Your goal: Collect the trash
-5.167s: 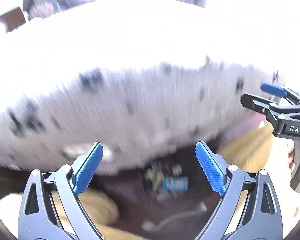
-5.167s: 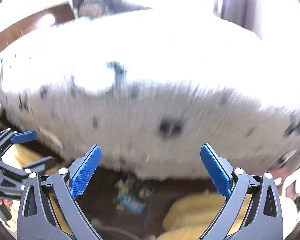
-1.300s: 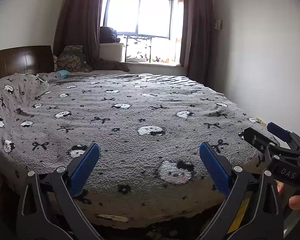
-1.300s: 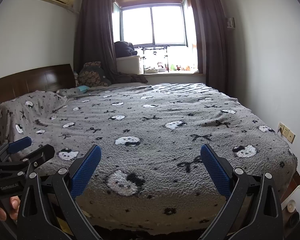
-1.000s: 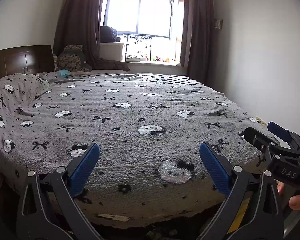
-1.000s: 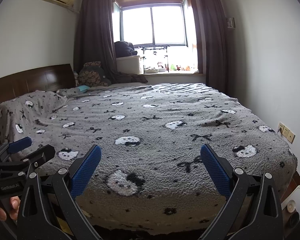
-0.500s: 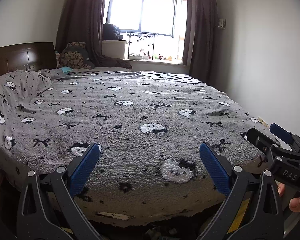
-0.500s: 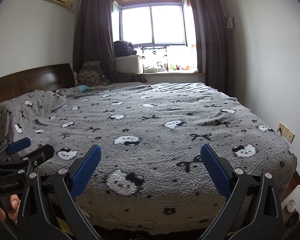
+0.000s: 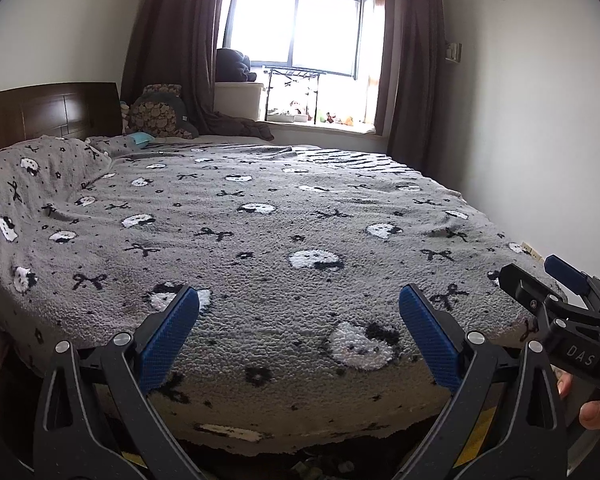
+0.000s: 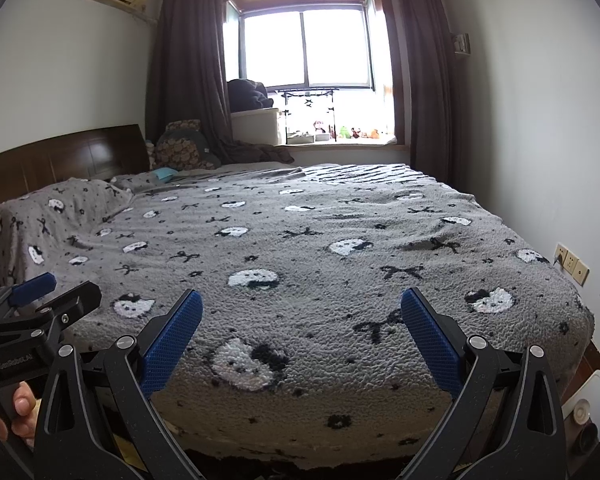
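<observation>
Search step: left gripper [image 9: 299, 338] and right gripper [image 10: 301, 340] both gape wide, empty, over the blanket [image 9: 260, 220] — possibly litter [image 9: 320, 466] at bottom centre; descend there next.

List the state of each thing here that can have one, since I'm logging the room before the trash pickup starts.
left gripper: open, empty, held level above the foot of the bed
right gripper: open, empty, beside the left one
blanket: spread flat over the bed
curtains: drawn apart
window: uncovered, bright; open or closed unclear
scraps on floor: lying under the bed edge, barely visible
</observation>
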Tool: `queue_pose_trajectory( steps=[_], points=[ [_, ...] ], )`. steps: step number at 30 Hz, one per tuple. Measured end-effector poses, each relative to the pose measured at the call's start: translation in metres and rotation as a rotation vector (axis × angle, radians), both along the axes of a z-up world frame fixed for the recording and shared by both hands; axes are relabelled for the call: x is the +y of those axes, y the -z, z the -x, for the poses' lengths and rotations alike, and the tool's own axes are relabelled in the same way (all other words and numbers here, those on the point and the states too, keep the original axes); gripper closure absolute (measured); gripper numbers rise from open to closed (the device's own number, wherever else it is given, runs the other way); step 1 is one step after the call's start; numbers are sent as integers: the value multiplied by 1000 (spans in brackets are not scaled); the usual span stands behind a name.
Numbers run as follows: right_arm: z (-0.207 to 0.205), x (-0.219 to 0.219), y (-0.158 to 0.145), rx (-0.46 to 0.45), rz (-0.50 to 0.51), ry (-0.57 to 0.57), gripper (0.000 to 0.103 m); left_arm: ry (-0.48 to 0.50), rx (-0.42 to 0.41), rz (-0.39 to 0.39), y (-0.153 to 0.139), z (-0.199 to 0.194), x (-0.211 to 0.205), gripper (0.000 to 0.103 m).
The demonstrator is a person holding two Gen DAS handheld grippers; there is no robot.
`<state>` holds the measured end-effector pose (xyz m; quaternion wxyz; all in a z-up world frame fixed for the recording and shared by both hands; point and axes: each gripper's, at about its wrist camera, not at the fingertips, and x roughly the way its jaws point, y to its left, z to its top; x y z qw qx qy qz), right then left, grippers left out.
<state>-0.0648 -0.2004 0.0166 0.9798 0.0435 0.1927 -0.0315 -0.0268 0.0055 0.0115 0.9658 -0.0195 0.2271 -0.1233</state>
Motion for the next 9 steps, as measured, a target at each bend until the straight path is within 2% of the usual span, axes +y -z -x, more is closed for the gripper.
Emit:
queue_pose_trajectory(
  steps=[9],
  points=[
    [-1,-1,1,4,2,2,3,-16,35,-23,3,-8,-3,8]
  ],
)
